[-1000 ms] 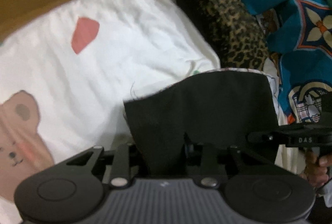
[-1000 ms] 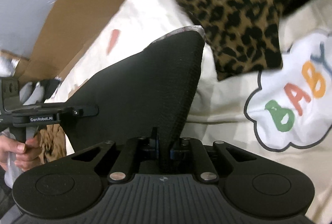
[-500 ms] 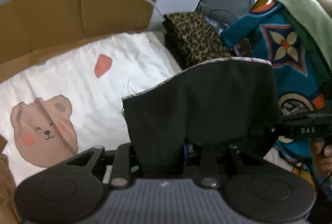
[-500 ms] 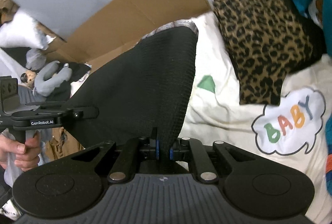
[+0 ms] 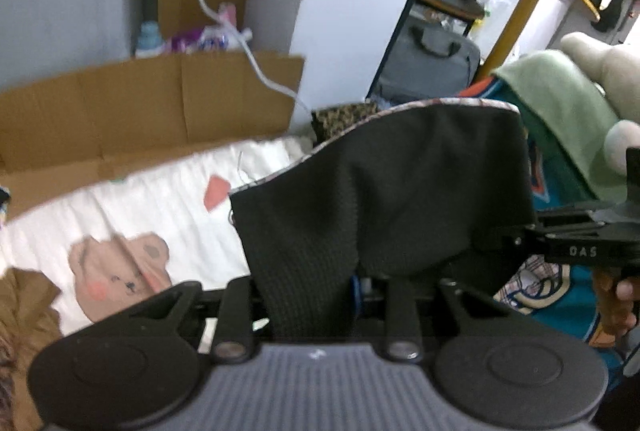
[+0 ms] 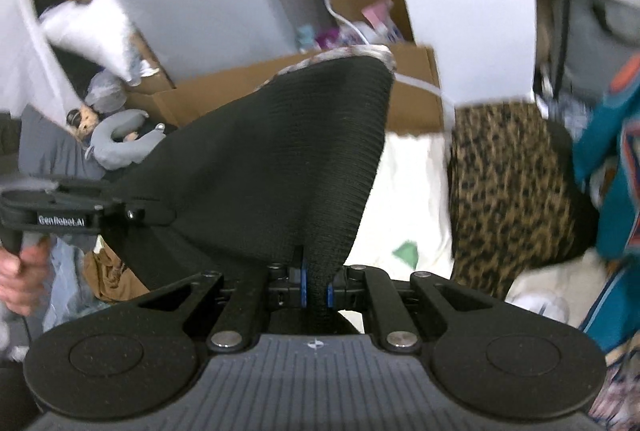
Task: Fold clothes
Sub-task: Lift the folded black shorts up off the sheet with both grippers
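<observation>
The black ribbed knit garment (image 5: 392, 199) with a pale patterned trim along its top edge is held up in the air between the two tongs, clear of the white printed bed sheet (image 5: 160, 207) below it. Left tongs (image 5: 316, 295): closed on one lower corner of the garment; fabric passes down between the fingers and hides the fingertips. Right tongs (image 6: 316, 287): clamped on the opposite corner, blue pads pressing a narrow fold of the knit from both sides. In the left wrist view the right tongs (image 5: 504, 239) come in from the right edge and meet the cloth at its right side, a hand (image 5: 612, 295) on the grip; in the right wrist view the left tongs (image 6: 160, 215) come in from the left edge with a hand (image 6: 20, 283) on the handle. The garment's long axis runs side to side between the two tongs; the trimmed edge points up, and the cloth sags in a shallow curve between the grasp points. Behind it, a brown corrugated cardboard panel (image 5: 140, 103) stands at the far edge of the bed. A leopard-print cloth (image 6: 508, 191) lies on the bed on the right-hand side, with a teal patterned textile (image 6: 612, 167) just beside it. Both views are motion-blurred.
</observation>
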### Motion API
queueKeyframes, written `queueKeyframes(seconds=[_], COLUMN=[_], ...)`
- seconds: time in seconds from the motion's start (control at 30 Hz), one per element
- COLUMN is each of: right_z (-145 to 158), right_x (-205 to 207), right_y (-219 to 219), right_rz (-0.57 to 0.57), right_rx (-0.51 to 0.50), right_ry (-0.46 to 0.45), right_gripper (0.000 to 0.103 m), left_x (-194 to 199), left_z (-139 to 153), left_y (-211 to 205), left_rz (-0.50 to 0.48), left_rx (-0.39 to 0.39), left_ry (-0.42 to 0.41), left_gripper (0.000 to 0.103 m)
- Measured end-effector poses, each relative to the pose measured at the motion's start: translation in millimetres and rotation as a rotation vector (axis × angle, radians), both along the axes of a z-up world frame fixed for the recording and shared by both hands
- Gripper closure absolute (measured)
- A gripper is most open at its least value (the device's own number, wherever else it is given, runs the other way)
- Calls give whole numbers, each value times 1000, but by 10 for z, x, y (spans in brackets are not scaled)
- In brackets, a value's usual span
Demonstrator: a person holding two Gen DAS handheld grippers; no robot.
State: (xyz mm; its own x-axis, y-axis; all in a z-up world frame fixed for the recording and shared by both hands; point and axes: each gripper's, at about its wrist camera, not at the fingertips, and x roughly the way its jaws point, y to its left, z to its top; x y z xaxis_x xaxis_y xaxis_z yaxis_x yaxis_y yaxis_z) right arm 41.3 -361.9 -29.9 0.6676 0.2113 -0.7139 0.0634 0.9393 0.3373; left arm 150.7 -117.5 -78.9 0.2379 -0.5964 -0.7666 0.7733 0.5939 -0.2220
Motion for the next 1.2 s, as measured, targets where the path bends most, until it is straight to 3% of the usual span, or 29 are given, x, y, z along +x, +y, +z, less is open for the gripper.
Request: queueKeyframes(seconds=[0.3,0.47,0.6,0.83,1.03,1.2], right_z=[785,1190,1454,1661,1784,1748], right_x=[174,150,190,81,-23,-85], right_y=[285,488,483,376,314,145], right_rz=[43,59,72,45,51,41], right_rx=[-102,-118,-63,-44,-86,-108], right_ry=[-72,-99,-95,-145,-183,-203], right_gripper=[95,95,95,95,95,95], left_x=[-111,-173,-240,-391,-461,-504], left_z=[692,1028,1222,1393,1486,1455], left_y=[250,432,516,453,349,212], left_rz=[70,88,84,75,91,84], left_rx=[-29,-51,-57,-74,-110,-129], left_ry=[-106,-143,-180,-224,-228,-227], left_gripper=[72,72,72,72,72,72])
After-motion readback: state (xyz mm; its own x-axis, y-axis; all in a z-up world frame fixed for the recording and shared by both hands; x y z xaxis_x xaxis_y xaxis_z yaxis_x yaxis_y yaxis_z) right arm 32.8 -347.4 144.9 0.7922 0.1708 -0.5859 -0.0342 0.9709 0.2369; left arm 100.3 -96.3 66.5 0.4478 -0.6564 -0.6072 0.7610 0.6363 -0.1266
